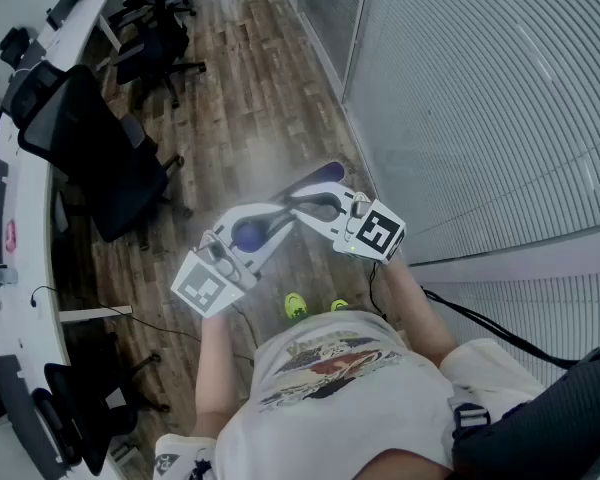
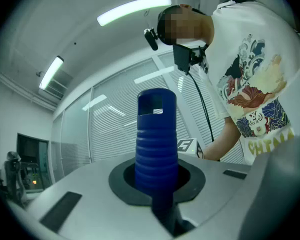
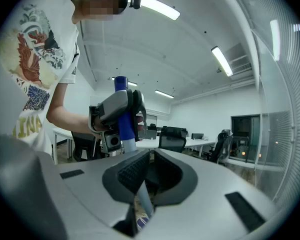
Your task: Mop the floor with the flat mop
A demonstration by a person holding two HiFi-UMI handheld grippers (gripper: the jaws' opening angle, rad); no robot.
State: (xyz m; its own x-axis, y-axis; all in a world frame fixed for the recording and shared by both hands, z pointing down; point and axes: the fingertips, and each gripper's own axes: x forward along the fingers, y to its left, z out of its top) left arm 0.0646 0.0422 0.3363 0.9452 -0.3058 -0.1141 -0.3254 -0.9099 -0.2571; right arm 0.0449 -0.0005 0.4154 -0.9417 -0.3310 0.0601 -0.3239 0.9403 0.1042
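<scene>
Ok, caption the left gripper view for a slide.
Left claw shut on the blue ribbed mop grip, white blinds behind.

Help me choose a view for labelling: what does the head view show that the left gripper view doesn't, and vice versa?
Head view only: the wood floor, office chairs, and the right tool lower on the mop handle. Left gripper view only: the left tool shut round the handle's ribbed blue grip, plus ceiling lights. Both: the handle, the right tool's marker cube and the person's printed shirt.
</scene>
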